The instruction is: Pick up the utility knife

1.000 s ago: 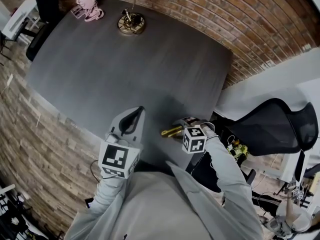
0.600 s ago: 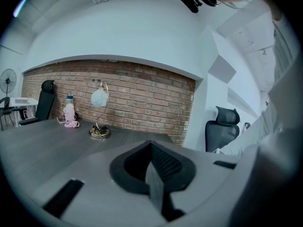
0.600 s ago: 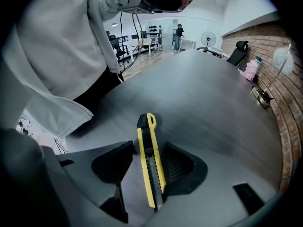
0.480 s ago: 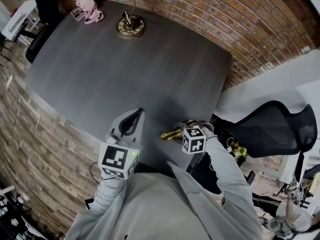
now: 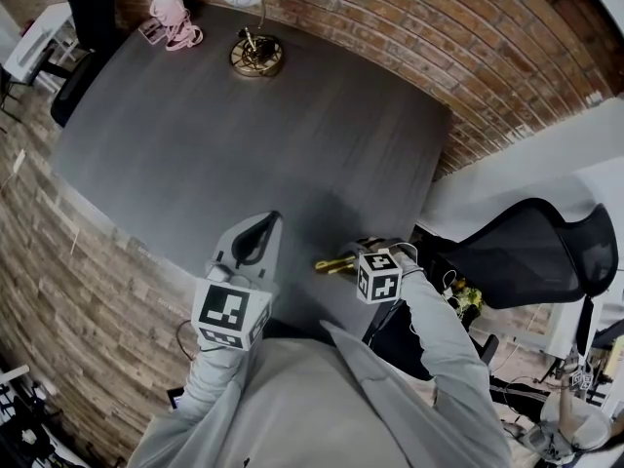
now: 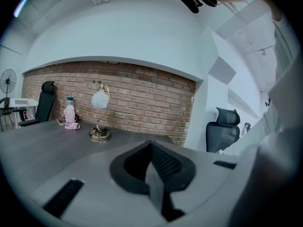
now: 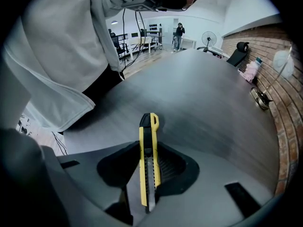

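The utility knife (image 7: 148, 162), yellow and black, lies lengthwise between my right gripper's (image 7: 147, 193) jaws, its butt end pointing away over the dark table (image 7: 203, 103). The jaws are closing on it and the pads sit against both its sides. From the head view, the knife (image 5: 332, 260) sticks out to the left of my right gripper (image 5: 357, 252) near the table's front right edge. My left gripper (image 5: 260, 226) hovers to the left of it, shut with nothing in it. The left gripper view shows that gripper's (image 6: 151, 164) jaws meeting on a thin line.
A brass-footed lamp (image 5: 256, 49) and a pink object (image 5: 175, 18) stand at the table's far end by the brick wall. A black office chair (image 5: 531, 252) sits off the right side. The person's grey sleeves fill the bottom of the head view.
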Motion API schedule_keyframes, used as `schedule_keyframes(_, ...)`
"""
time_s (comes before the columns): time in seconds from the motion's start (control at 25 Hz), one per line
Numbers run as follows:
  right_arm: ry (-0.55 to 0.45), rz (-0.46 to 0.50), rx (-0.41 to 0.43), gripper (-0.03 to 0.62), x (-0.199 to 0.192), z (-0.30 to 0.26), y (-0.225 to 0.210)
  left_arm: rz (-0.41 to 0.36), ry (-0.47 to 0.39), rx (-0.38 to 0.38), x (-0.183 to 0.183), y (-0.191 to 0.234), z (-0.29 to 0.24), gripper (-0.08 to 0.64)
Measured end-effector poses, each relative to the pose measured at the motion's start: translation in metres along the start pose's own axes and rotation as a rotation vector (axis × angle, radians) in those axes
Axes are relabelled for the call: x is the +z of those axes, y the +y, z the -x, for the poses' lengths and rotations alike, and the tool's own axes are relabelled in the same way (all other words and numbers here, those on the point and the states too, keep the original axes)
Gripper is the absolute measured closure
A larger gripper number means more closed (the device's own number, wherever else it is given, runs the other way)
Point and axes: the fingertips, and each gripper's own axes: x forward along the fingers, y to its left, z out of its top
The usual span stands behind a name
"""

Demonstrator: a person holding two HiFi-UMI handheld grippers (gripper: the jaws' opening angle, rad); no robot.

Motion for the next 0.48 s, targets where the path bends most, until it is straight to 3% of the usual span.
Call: schedule_keyframes(0.48, -0.111, -0.099, -0.187, 0.465, 0.026, 0.04, -0.022, -0.018, -0.037, -0.028, 0.015, -0.001, 0.004, 0.541)
